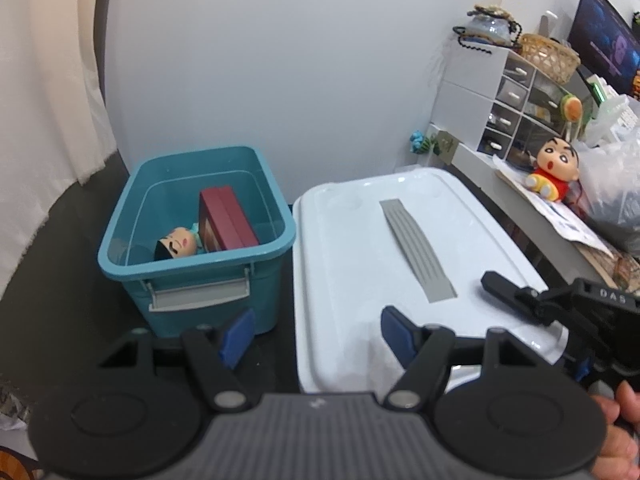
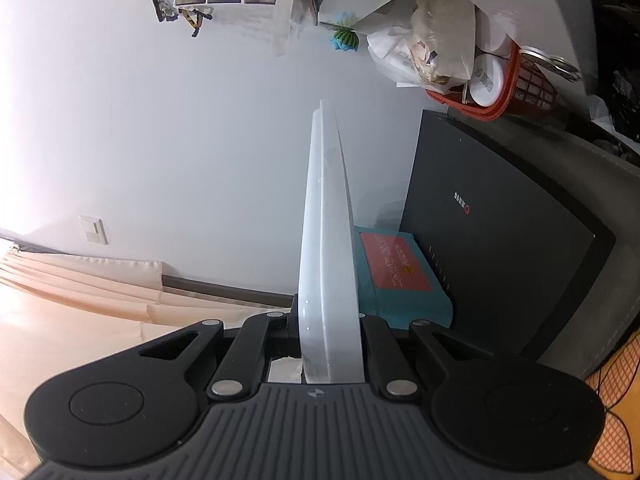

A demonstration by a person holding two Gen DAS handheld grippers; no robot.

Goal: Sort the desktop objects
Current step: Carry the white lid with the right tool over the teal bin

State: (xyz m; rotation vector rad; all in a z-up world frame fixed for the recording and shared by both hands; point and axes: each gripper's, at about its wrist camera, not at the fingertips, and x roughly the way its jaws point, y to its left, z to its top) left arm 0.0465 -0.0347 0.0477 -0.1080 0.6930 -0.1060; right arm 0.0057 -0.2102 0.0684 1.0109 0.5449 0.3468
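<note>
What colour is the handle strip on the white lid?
Grey, with lengthwise ribs, running along the middle of the white lid. The handle strip shows best in the left wrist view.

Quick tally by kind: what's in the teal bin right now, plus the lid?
Doll: 1
Maroon box: 1
White lid, held by the right gripper: 1
Total: 3

Drawer unit [image 1: 505, 92], woven basket [image 1: 550, 56], monitor [image 1: 606, 40] on side desk; beige curtain [image 1: 44, 80] at left.
</note>
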